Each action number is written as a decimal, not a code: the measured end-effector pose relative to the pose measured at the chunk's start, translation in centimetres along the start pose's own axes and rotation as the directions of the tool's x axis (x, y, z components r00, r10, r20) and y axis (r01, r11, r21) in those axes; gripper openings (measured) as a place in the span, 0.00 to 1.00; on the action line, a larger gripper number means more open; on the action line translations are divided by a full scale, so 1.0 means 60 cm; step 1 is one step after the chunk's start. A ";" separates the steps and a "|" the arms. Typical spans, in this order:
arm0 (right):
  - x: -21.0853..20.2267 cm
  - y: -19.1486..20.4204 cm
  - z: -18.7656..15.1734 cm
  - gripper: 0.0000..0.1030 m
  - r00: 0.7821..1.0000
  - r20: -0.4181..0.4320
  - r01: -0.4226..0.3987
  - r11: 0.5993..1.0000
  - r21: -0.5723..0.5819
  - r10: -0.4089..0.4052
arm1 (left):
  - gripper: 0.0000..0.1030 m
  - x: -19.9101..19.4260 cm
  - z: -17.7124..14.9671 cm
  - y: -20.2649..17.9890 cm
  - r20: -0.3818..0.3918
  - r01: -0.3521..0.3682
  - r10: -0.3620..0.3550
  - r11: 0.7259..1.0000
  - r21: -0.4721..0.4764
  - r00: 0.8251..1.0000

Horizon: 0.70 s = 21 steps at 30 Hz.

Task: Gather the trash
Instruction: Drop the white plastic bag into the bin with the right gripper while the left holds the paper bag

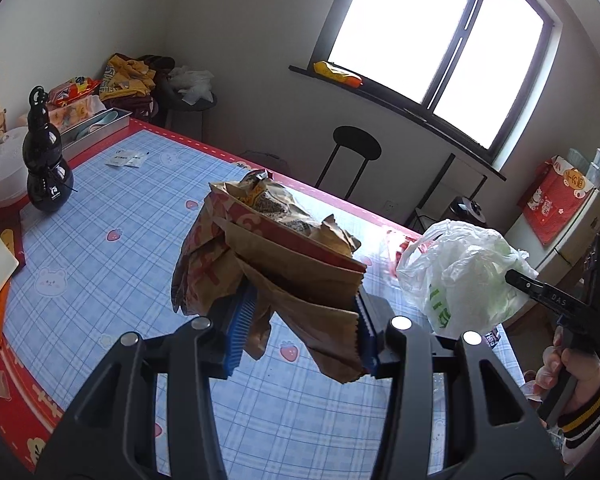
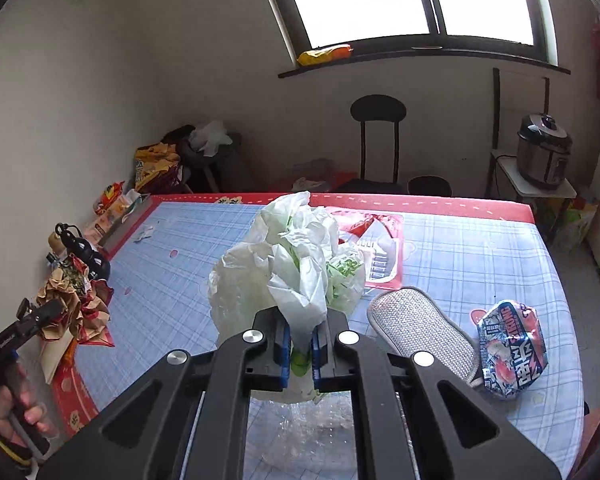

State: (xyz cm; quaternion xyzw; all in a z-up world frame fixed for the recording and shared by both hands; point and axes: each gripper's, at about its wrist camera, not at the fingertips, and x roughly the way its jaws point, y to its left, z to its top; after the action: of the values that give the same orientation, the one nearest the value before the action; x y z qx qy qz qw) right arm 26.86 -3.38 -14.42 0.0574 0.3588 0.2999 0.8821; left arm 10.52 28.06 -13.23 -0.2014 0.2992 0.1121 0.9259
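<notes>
My left gripper is clamped on a crumpled brown paper bag with red print, lifted clear above the table; its blue pads press on the bag's lower folds, and a crinkled wrapper pokes out of the bag's top. From the right wrist view I see that same paper bag at the left edge, held up over the table's red border

My right gripper is clenched on a white plastic bag with green print, the jaws nearly together with only the thin bunched plastic between the pads. The bag puffs up above the fingers, off the table. In the left wrist view the plastic bag hangs to the right of the paper bag, apart from it, with my right hand gripping the handle below

On the blue checked tablecloth, still lying there: a crushed blue and red noodle packet near the right edge, a grey slipper just beside it and close to my right gripper, and a red and white flat wrapper behind the plastic bag. Two small paper sachets lie toward the far left side. A black gourd-shaped bottle stands upright at the table's left edge, near a white container. A black chair stands beyond the table, under the window
</notes>
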 end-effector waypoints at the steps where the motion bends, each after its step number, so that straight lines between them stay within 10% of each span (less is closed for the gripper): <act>1: -0.025 -0.009 -0.002 0.08 1.000 0.018 0.002 1.000 0.006 -0.002 | 0.46 -0.005 -0.001 -0.015 0.003 0.011 -0.011 1.000 0.007 1.000; 11: -0.289 -0.135 -0.050 0.08 0.972 0.199 0.114 0.990 0.086 -0.129 | 0.46 -0.042 -0.014 -0.171 0.014 0.111 -0.113 0.989 0.098 0.993; 21: -0.501 -0.313 -0.136 0.08 0.885 0.237 0.352 0.908 0.227 -0.402 | 0.46 -0.055 -0.053 -0.306 -0.015 0.199 -0.199 0.964 0.175 0.980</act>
State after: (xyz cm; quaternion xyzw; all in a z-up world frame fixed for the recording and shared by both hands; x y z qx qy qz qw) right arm 13.68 -36.76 -8.35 0.1061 0.2610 0.0778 0.9563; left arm 12.29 9.98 -7.98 -0.1477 0.2847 -0.0081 0.9471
